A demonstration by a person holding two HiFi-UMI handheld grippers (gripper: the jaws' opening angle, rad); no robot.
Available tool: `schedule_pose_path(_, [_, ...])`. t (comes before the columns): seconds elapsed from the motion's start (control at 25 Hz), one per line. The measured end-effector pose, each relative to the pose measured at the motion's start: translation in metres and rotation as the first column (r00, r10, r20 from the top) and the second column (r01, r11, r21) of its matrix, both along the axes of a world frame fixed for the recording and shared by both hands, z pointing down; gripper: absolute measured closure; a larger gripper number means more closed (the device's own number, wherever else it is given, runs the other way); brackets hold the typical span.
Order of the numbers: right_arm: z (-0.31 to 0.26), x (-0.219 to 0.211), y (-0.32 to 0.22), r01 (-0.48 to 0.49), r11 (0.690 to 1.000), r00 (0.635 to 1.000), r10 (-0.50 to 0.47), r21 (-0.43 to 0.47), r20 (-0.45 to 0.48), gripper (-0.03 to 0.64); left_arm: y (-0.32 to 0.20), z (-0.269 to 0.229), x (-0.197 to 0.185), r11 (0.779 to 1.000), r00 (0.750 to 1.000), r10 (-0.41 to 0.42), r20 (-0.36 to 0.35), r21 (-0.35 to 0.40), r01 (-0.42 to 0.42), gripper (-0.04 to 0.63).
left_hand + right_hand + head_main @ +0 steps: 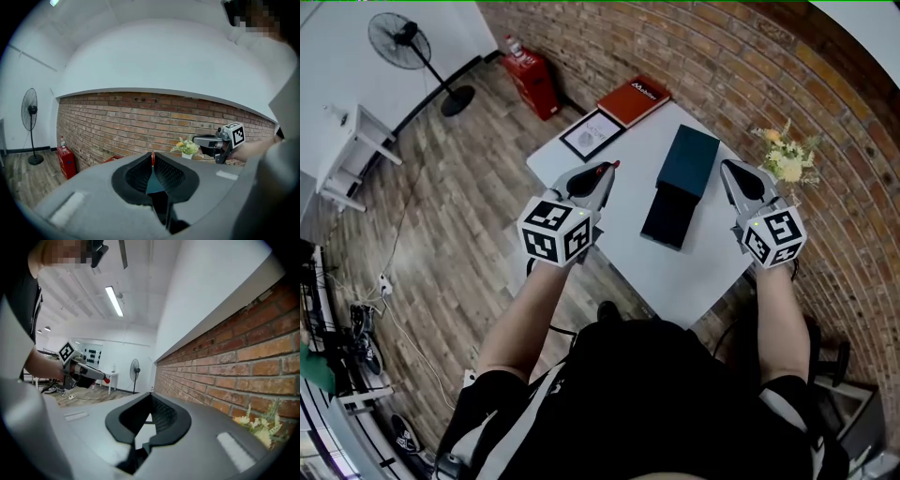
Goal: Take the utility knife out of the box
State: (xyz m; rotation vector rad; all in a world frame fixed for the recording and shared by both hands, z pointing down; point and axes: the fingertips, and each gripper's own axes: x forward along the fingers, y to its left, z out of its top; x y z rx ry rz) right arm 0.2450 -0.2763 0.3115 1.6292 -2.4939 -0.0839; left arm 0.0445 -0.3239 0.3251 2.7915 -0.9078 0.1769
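My left gripper (607, 172) is held above the left part of the white table (694, 277), shut on a slim thing with a red end, which I take for the utility knife (152, 158). Only that red end shows past the jaw tips. The dark teal box (689, 159) lies at the table's middle in two parts, with a darker part (668, 217) half under its near end. My right gripper (728, 169) hovers to the right of the box, shut with nothing in it. From the right gripper view the left gripper (96, 374) shows with the red tip.
A framed picture (592, 134) and a red book (634, 98) lie at the table's far end. A flower pot (787, 161) stands by the brick wall (750, 66) on the right. On the wooden floor at left stand a red case (532, 82), a fan (417, 56) and a white side table (356, 150).
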Motion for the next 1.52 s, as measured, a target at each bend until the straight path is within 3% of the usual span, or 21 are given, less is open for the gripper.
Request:
schedule_pose_path(0.4, [-0.041, 0.018, 0.028, -0.095, 0.988, 0.994, 0.088, 0.120, 0.068, 0.617, -0.009, -0.024, -0.016, 0.995, 0.997, -0.069, -0.039, 0.074, 0.071, 0.575])
schedule_pose_path(0.72, [-0.009, 0.015, 0.045, -0.078, 0.994, 0.995, 0.072, 0.073, 0.075, 0.618, 0.004, -0.005, -0.011, 0.995, 0.995, -0.086, -0.049, 0.044, 0.088, 0.575])
schedule_pose_path(1.52, [-0.003, 0.024, 0.039, -0.059, 0.998, 0.992, 0.054, 0.039, 0.115, 0.618, 0.008, 0.005, 0.013, 0.997, 0.997, -0.067, -0.030, 0.031, 0.068, 0.575])
